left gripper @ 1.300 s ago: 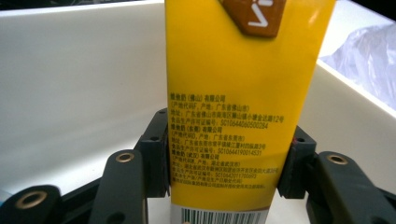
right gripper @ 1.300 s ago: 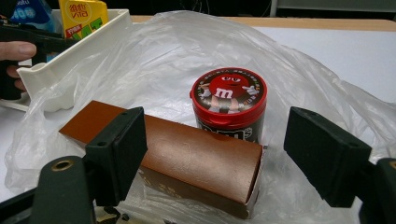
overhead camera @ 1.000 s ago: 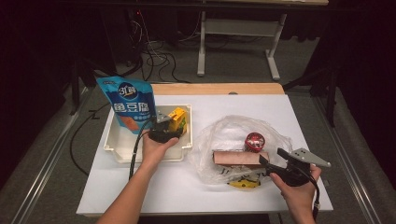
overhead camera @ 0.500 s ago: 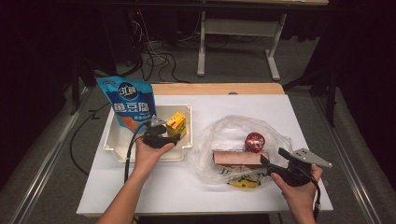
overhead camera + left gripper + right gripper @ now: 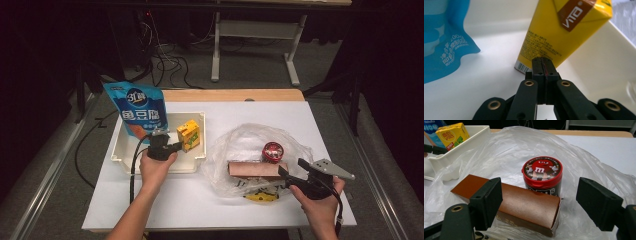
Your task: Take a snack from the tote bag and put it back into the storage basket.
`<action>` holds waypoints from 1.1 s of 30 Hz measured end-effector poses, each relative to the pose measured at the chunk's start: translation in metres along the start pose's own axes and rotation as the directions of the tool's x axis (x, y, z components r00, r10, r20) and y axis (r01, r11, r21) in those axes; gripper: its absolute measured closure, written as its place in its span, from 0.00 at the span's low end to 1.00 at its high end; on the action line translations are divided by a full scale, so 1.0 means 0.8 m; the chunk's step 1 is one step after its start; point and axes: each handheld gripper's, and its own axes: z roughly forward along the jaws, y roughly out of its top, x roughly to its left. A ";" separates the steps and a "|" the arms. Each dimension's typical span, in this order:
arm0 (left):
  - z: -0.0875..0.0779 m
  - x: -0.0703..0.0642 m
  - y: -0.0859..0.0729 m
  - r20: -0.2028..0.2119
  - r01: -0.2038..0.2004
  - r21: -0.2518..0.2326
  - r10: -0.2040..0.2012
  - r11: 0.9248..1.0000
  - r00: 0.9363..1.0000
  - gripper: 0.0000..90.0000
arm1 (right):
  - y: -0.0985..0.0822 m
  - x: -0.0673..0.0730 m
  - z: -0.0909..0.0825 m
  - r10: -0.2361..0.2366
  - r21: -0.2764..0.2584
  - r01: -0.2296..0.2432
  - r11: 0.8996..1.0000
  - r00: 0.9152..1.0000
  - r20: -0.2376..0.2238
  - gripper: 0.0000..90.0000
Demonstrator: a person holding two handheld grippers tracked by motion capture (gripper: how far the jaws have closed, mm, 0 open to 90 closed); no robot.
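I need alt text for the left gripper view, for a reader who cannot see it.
The left gripper, its black fingers shut with nothing between them, points at the foot of a tilted yellow drink carton in a white tray. A blue snack bag stands at the left.

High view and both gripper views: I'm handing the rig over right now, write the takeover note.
Left gripper: jaws just closed, shut on nothing, at the foot of the yellow carton.
Right gripper: open, jaws either side of the brown box, not pressing it.
Done: carton and blue pouch stand in the white tray.
Left: brown box, red candy tub and a yellow item remain on the plastic bag; probably the box goes next.
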 end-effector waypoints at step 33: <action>0.035 -0.032 0.015 -0.056 -0.219 -0.021 0.217 0.976 0.975 1.00 | -0.003 -0.006 0.000 0.005 0.007 -0.005 1.000 1.000 0.019 0.24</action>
